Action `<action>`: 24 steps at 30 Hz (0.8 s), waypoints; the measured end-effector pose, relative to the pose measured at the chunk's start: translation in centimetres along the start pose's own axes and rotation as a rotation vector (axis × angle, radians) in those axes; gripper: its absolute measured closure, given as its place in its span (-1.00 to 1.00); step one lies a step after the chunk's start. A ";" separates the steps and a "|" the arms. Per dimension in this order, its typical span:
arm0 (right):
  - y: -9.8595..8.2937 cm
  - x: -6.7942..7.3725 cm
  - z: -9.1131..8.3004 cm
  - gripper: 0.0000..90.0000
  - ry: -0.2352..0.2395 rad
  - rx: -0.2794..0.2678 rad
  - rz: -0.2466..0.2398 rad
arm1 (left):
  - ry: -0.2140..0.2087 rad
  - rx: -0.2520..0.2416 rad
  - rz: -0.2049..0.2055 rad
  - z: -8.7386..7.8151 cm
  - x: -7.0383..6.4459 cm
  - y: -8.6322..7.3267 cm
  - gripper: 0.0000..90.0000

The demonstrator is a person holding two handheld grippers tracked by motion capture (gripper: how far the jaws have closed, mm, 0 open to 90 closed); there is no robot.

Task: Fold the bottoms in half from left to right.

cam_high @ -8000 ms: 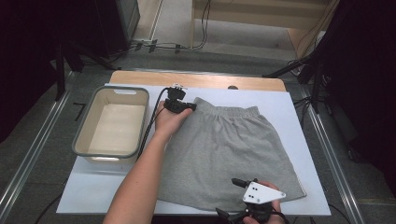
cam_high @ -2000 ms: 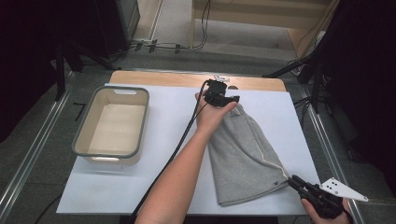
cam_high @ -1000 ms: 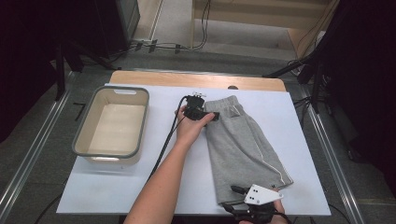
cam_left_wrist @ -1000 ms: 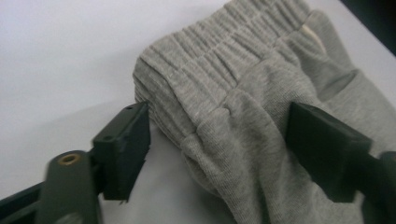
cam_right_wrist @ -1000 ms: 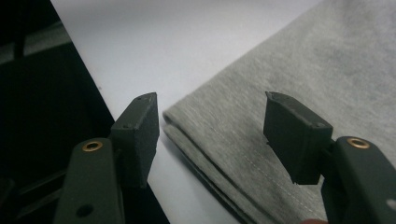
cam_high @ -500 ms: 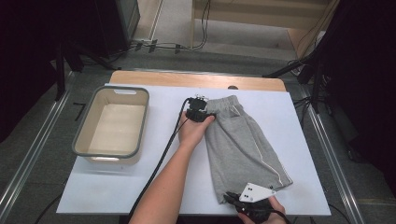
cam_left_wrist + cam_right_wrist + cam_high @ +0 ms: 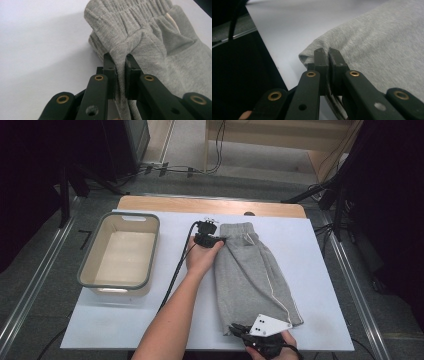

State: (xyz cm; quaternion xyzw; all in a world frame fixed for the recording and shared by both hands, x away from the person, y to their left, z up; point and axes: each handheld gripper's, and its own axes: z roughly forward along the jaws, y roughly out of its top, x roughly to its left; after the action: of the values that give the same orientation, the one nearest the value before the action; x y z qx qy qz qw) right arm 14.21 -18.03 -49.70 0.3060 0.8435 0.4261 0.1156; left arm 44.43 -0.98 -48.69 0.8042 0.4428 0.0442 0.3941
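Since the frame 0.5 s ago, little has shifted: both grippers hold much the same places, and the grey shorts (image 7: 255,275) lie folded lengthwise as before; against 8.0 s ago, when they were spread wide, they now form a narrow strip.

Far left on the white bench (image 7: 320,270) sits a beige tub (image 7: 120,255) with a grey rim, well apart from the garment.

Left gripper (image 7: 216,240): at the far end of the shorts, by the left corner of the elastic waistband. Left gripper view shows the jaws clamped on a bunched fold of grey knit (image 7: 150,45) just below the gathered waistband; cloth is pinched between the pads, jaws nearly together. Black cable (image 7: 177,270) trails back along the forearm.

Shorts: right of bench centre, running from the waistband at the far side down to the hem near the person; a pale side stripe runs along the right edge.

Right gripper (image 7: 239,330): at the near left corner of the hem, grey three-cornered plate on top. Right gripper view shows the jaws closed on the edge of the hem (image 7: 317,48), fabric corner just beyond the tips, touching the bench near its front edge.
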 end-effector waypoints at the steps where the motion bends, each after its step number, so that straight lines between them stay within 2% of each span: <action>1: 0.2 0.2 0.2 0.88 0.005 -0.004 -0.002 | 0.002 -0.002 0.002 -0.2 0.1 0.0 0.84; 6: 1.4 1.0 1.0 0.88 0.031 -0.021 -0.009 | 0.022 0.000 0.013 -1.3 1.0 -0.1 0.84; 17: 3.9 3.4 3.9 0.88 0.081 -0.034 -0.031 | 0.063 0.005 -0.011 -4.2 3.9 -1.3 0.84; 23: 4.9 4.7 5.8 0.88 0.094 -0.031 -0.034 | 0.082 -0.003 -0.017 -5.3 4.7 -1.8 0.83; 24: 5.0 4.8 6.1 0.87 0.095 -0.029 -0.030 | 0.085 -0.011 -0.025 -5.4 4.8 -1.9 0.76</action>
State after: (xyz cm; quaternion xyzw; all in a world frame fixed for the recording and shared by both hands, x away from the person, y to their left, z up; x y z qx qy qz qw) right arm 15.32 -8.90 -49.16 0.2712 0.8462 0.4505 0.0859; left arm 43.73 6.36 -47.59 0.7938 0.4687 0.0759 0.3800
